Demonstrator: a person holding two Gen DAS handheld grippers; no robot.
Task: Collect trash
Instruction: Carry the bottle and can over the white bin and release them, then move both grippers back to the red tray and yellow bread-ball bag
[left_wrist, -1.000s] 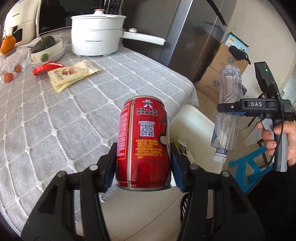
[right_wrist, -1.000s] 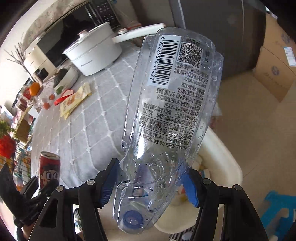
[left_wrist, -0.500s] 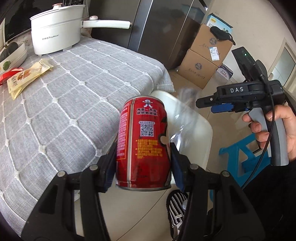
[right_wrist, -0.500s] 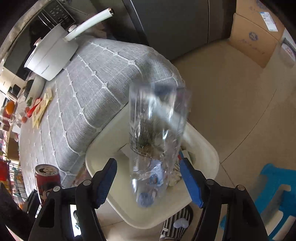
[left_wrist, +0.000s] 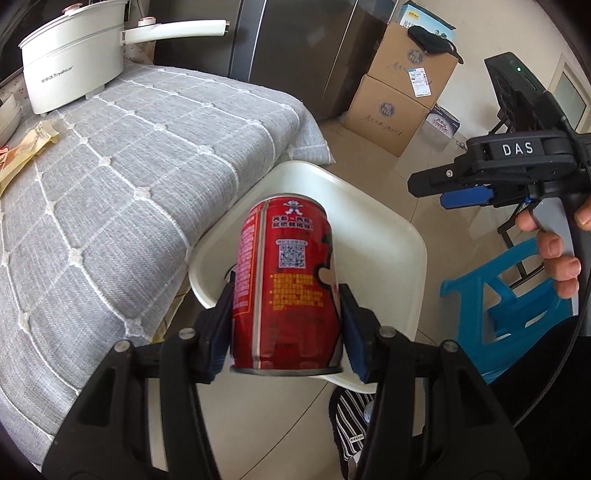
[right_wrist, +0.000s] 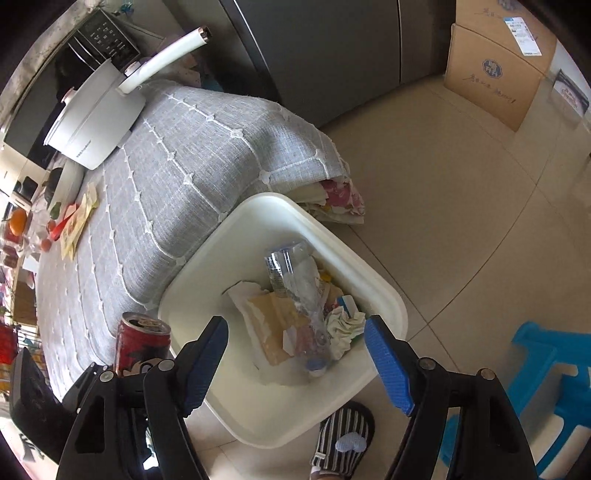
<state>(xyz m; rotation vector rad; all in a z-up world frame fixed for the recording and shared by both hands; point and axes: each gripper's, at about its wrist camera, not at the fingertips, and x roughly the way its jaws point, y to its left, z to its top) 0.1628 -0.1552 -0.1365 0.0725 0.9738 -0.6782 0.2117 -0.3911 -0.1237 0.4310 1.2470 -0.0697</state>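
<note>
My left gripper is shut on a red drink can, held upright above the near rim of the white trash bin. The same can shows at the lower left of the right wrist view. Over the bin, my right gripper has its jaws opening, with nothing between the blue pads. A clear plastic bottle lies inside the bin on paper and wrappers. In the left wrist view the right gripper hangs at the right, in a person's hand.
The bin stands on the floor against a table with a grey quilted cloth. On the table are a white pot and yellow snack packets. Cardboard boxes, a blue stool and a striped slipper sit around the bin.
The clear bottle left the right gripper and dropped into the bin, and the right jaws spread wider. The left gripper carried the can from over the table toward the bin.
</note>
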